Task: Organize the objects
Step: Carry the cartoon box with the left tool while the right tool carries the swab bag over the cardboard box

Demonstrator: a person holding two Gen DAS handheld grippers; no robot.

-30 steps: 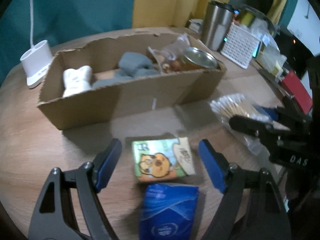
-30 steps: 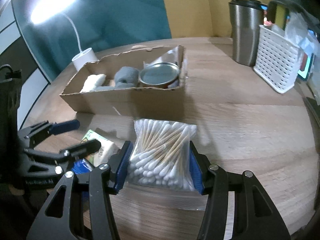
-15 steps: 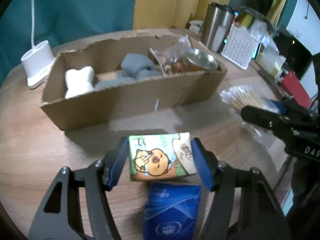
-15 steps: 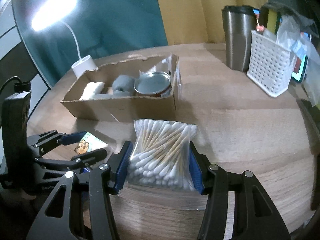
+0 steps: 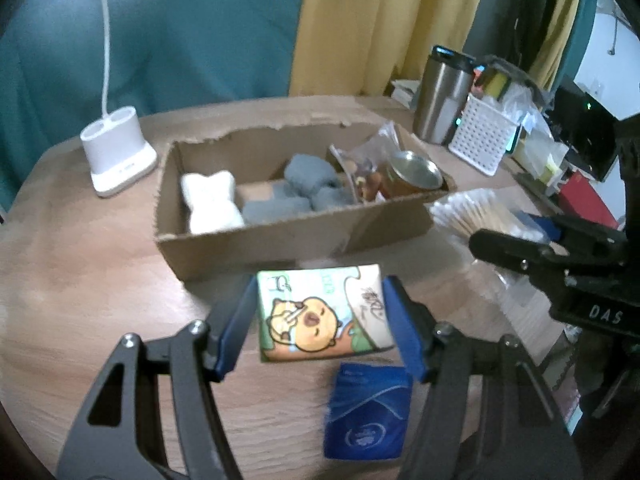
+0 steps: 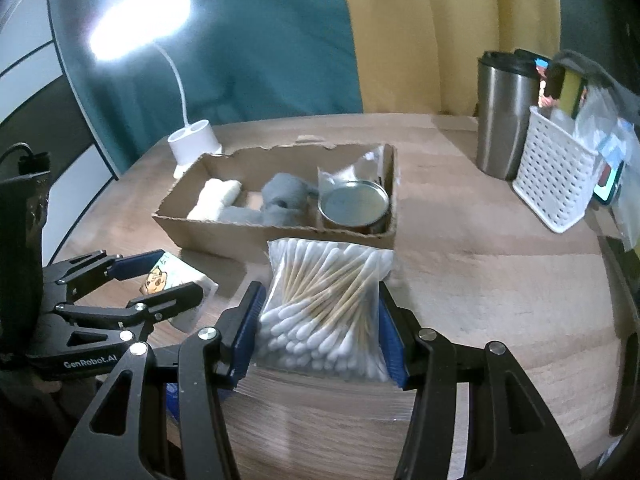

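Note:
My left gripper point(image 5: 320, 324) is shut on a green tissue pack point(image 5: 324, 312) with a cartoon animal, lifted off the wooden table point(image 5: 80, 300). A blue tissue pack point(image 5: 368, 412) lies on the table below it. My right gripper point(image 6: 318, 320) is shut on a clear bag of cotton swabs point(image 6: 324, 304), also raised. A cardboard box point(image 5: 288, 232) stands just beyond both; it holds a white plush point(image 5: 210, 200), grey cloth point(image 5: 304, 184), a snack bag point(image 5: 360, 160) and a tin can point(image 5: 414, 170). The left gripper point(image 6: 156, 280) with its pack also shows in the right wrist view.
A white lamp base point(image 5: 118, 156) stands left of the box. At the back right are a steel tumbler point(image 6: 504, 116) and a white perforated basket point(image 6: 556, 176) with clutter behind them. Bare wood point(image 6: 500, 280) lies right of the box.
My left gripper closed on the green tissue pack and lifted it off the table. My right gripper rose with the cotton swab bag still held. Both now sit higher before the box.

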